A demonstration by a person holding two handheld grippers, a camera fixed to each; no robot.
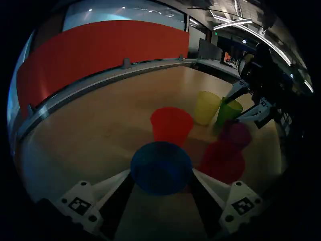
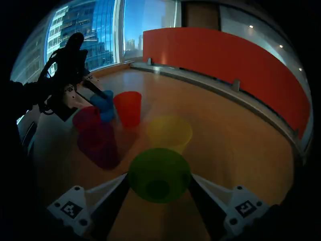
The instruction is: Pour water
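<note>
The left tool (image 1: 161,178) is closed most of the way, both fingers pressed against the sides of a blue cup (image 1: 161,164) whose open mouth faces the camera. In the right gripper view this cup is tilted, close by the rim of a crimson cup (image 2: 86,117). The right tool (image 2: 159,182) grips a green cup (image 2: 159,170) the same way, a finger tight on either side. Just beyond the blue cup a red cup (image 1: 171,124) stands upright on the wooden worktop (image 2: 224,144). A yellow cup (image 1: 206,106) stands just beyond the green one, and a purple cup (image 2: 101,149) sits beside the crimson one. Whether any cup holds water cannot be told. An orange-red partition (image 1: 100,48) runs along the worktop's far edge.
</note>
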